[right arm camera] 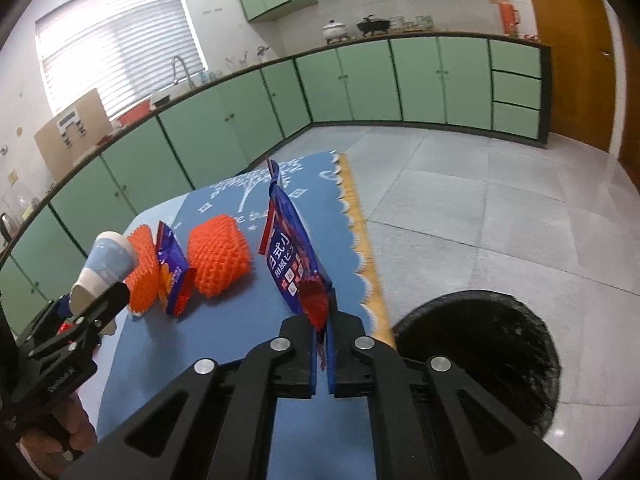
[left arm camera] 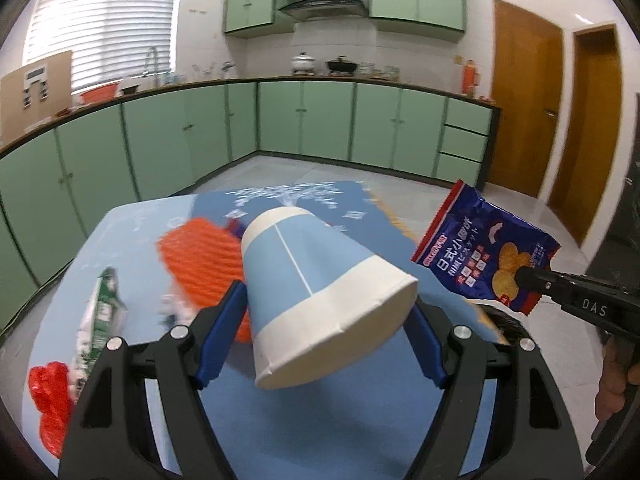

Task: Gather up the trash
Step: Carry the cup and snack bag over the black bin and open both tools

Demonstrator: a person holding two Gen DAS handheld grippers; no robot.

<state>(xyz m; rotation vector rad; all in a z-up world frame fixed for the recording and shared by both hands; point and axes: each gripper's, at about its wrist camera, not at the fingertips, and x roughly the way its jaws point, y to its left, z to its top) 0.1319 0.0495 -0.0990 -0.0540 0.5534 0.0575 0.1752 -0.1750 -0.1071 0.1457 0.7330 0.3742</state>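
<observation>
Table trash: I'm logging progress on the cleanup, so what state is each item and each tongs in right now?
Left tongs: shut on the paper cup.
Paper cup: lifted, tipped on its side.
Right tongs: shut on the blue snack bag.
Blue snack bag: held up above the table.
Orange foam net: lying on the tablecloth.
Second blue wrapper: torn open, on the table.
Green wrapper: lying on the table.
Black bin: open.
</observation>
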